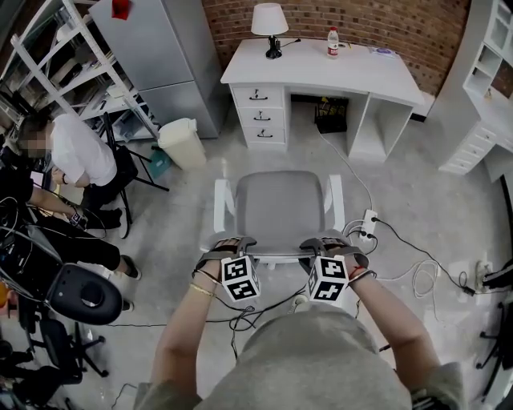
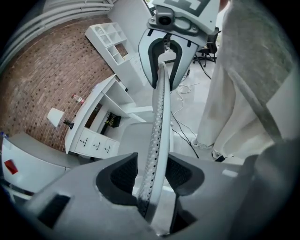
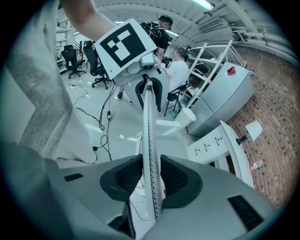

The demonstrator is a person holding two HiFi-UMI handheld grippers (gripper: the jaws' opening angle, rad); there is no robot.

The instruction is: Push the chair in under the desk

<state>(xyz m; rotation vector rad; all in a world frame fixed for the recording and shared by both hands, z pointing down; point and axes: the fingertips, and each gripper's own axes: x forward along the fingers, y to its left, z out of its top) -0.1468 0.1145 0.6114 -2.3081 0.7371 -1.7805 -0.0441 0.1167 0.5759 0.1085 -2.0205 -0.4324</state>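
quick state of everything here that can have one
chair: pulled out, not under desk
left gripper: open, backrest between jaws
right gripper: shut on backrest
drawers: shut
bottle: upright, capped
lamp: upright
bin: upright, lined

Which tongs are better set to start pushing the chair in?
Right. The right tongs pinch the backrest along its top edge; the left tongs only straddle it, with gaps on either side.
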